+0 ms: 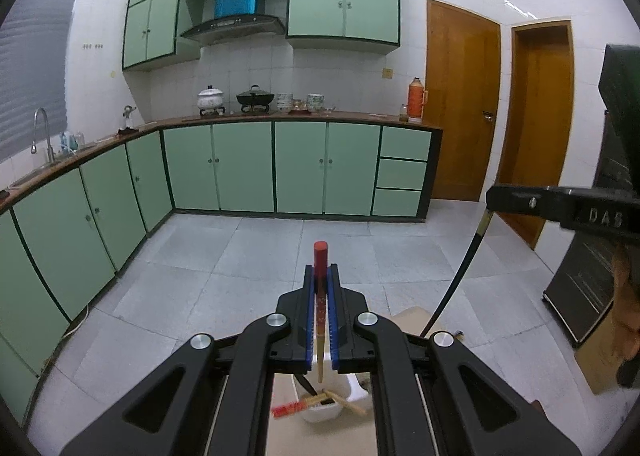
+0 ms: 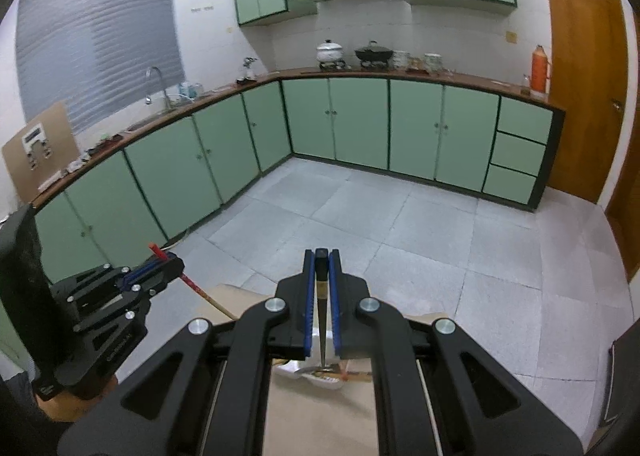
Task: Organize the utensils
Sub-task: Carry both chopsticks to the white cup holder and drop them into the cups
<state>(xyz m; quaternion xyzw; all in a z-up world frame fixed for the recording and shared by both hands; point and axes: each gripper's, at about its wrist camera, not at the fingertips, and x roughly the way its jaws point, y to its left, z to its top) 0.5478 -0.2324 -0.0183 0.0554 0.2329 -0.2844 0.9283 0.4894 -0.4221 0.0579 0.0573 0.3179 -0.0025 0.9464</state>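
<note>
The kitchen was evenly and fairly brightly lit, with a cool, slightly washed-out cast and almost no hard shadows on the floor point(image 1: 280, 252). Glare showed as pale streaks on the wooden door point(image 1: 464, 56) and as a soft sheen on the green cupboards point(image 2: 360, 116). The blinds point(image 2: 96, 36) let through dim grey light and looked smeared. Both views bent strongly toward the rims, with dark corners. Nearby items low in each view were soft and blurred.
</note>
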